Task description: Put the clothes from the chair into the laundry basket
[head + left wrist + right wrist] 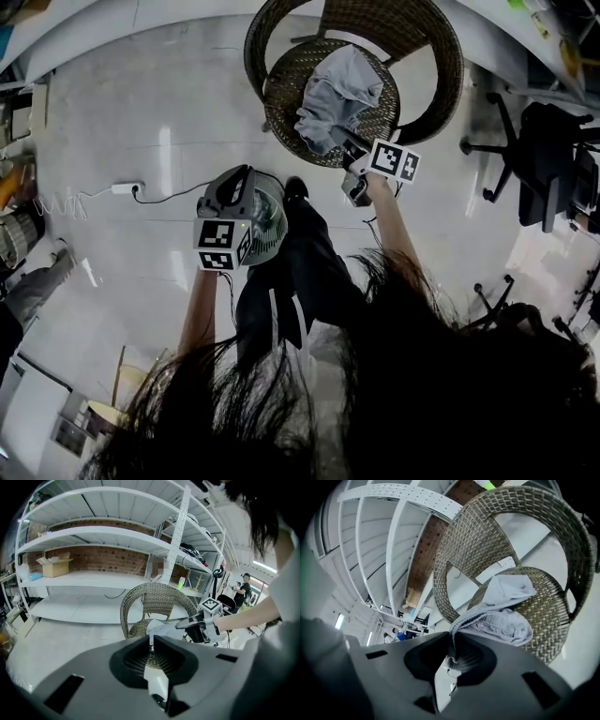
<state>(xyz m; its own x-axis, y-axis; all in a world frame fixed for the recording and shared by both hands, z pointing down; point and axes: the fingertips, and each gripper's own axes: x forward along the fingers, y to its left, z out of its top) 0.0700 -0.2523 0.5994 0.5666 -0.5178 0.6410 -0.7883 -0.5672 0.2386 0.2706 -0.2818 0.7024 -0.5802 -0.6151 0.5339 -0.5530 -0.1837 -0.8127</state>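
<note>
Two hand-held grippers: the right one (453, 638) is clenched on a thin fold of the grey garment (337, 94). The left one (151, 641) has its jaws pressed together on nothing and hangs over the floor, short of the chair.
Where the clothes are: mostly heaped on the seat of the wicker chair (441, 84), with one edge drawn up into the right jaws.
Basket: there's a round pale-green thing (272, 225) on the floor just under the left gripper, half hidden. Might be the basket, honestly can't tell.
Step, my guess: peeling the garment off the seat. The carry-over isn't done yet.
Risk 1: the pinch is only on an edge, so the weight of the hanging bundle could drag it out and dump it on the floor.
Risk 2: the woven seat looks rough, and fabric could snag there if it's pulled sideways.
Risk 3: a long trailing tail could sweep the floor, catch the black cord (169, 195) or flop over the basket rim instead of inside.
Risk 4: the left gripper isn't supporting anything, so there's no backup if it slips.
</note>
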